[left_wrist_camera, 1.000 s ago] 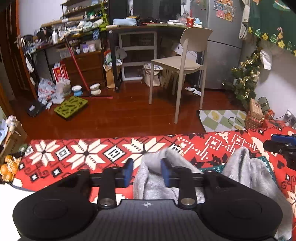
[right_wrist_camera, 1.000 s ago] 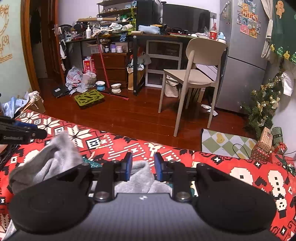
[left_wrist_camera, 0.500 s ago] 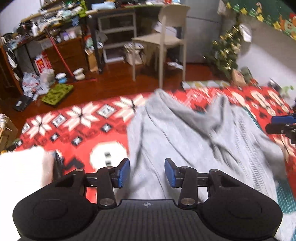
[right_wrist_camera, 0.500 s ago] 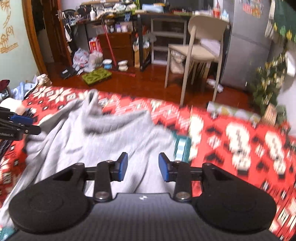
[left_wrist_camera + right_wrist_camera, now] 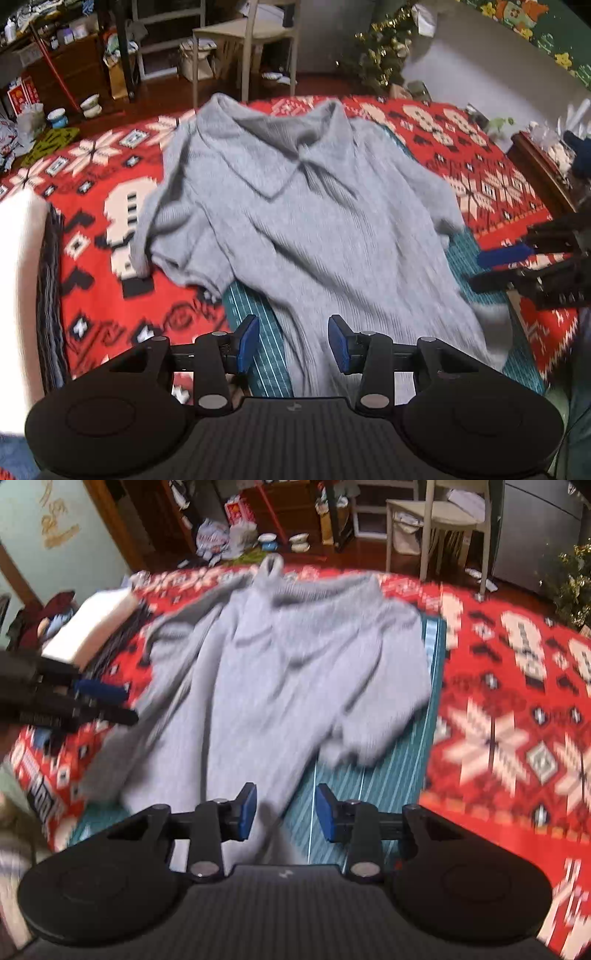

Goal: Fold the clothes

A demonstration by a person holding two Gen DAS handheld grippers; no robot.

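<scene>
step: spread grey ribbed polo shirt (image 5: 314, 221) flat on red patterned blanket (image 5: 110, 177) | left claw (image 5: 293, 343), right claw (image 5: 284, 812): jaws have just opened, partway apart, hem between pads, unpinched | tip: smooth wrinkles before folding

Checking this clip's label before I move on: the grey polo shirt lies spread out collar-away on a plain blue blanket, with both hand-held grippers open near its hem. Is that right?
Not quite. The blanket is not plain blue: it is red with white and black patterning, as the left wrist view shows. The rest stands: the grey polo shirt lies spread out, collar away, and the left hand-held gripper and right hand-held gripper are open near its hem.
</scene>
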